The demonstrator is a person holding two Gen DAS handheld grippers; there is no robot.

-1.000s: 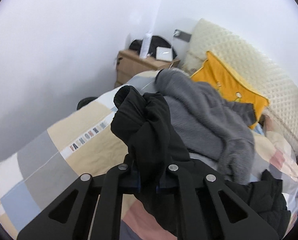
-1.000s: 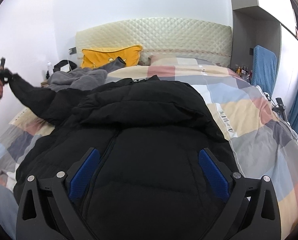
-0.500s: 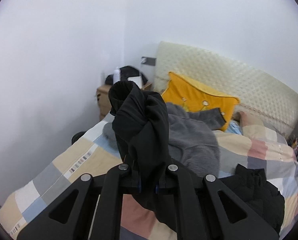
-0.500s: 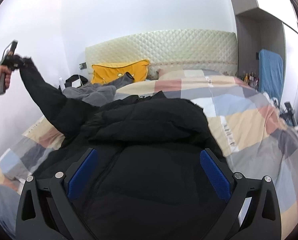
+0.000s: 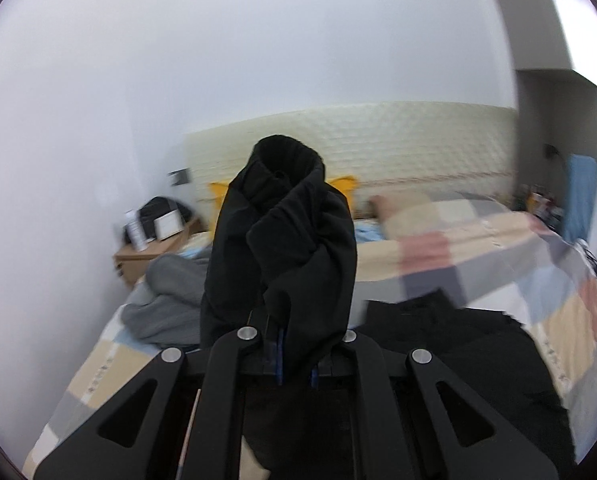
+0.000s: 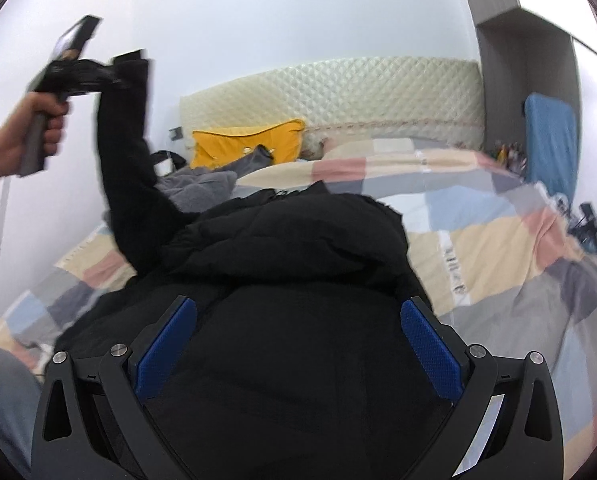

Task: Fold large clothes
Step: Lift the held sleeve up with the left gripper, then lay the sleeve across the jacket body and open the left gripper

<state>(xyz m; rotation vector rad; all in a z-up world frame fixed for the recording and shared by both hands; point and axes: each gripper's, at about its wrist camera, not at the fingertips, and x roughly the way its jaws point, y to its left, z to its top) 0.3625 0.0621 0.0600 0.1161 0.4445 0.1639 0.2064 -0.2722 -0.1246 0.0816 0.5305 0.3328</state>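
Note:
A black puffer jacket point(image 6: 298, 264) lies spread on the patchwork bedspread point(image 6: 498, 248). My left gripper point(image 5: 294, 364) is shut on the cuff of the jacket's black sleeve point(image 5: 282, 248), which bunches up in front of its camera. In the right wrist view the left gripper point(image 6: 110, 74) is high at the upper left, holding the sleeve point(image 6: 126, 160) stretched steeply up from the jacket. My right gripper point(image 6: 298, 344) is open, its blue pads point(image 6: 430, 348) spread wide just over the jacket's body, holding nothing.
A grey fleece garment point(image 6: 202, 184) and a yellow pillow point(image 6: 246, 146) lie near the quilted headboard point(image 6: 338, 92). A wooden nightstand point(image 5: 154, 256) stands by the left wall. A blue towel point(image 6: 550, 136) hangs at the right.
My left gripper has lifted the sleeve from low over the bed to high above it and turned toward the headboard. The right gripper has stayed open over the jacket.

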